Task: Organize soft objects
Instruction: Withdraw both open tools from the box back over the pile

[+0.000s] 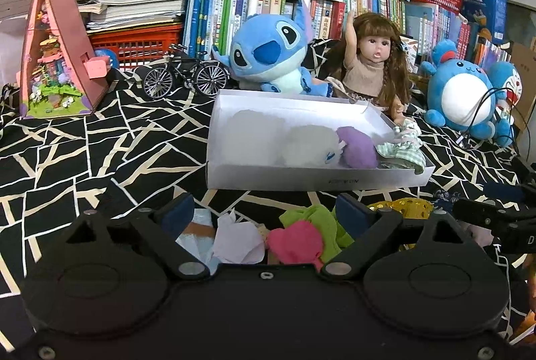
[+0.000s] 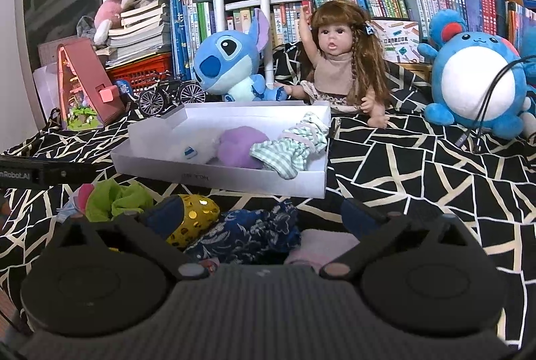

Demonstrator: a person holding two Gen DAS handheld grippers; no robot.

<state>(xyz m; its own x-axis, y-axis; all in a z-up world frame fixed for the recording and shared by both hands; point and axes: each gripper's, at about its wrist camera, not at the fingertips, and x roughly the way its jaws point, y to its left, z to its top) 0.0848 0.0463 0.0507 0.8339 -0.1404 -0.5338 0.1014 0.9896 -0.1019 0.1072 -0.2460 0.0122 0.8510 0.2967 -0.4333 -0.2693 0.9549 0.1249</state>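
A white shallow box [image 1: 301,180] [image 2: 214,180] sits on the black patterned cloth. It holds a white fluffy item [image 1: 310,142], a purple plush ball [image 1: 356,147] [image 2: 239,143] and a green checked doll dress [image 1: 402,148] [image 2: 291,147]. My left gripper [image 1: 264,216] is open above a pile with a pink cloth [image 1: 294,242], a green cloth [image 1: 318,219] and a pale tissue-like piece [image 1: 236,241]. My right gripper [image 2: 264,219] is open above a dark blue floral cloth [image 2: 254,232], a gold sequin item [image 2: 196,219] and a pink soft item [image 2: 321,242].
Behind the box sit a Stitch plush [image 1: 268,51], a doll [image 1: 368,65], a round blue plush [image 1: 462,95], a model bicycle [image 1: 186,75] and a triangular pink diorama [image 1: 57,58]. Books and red baskets line the back.
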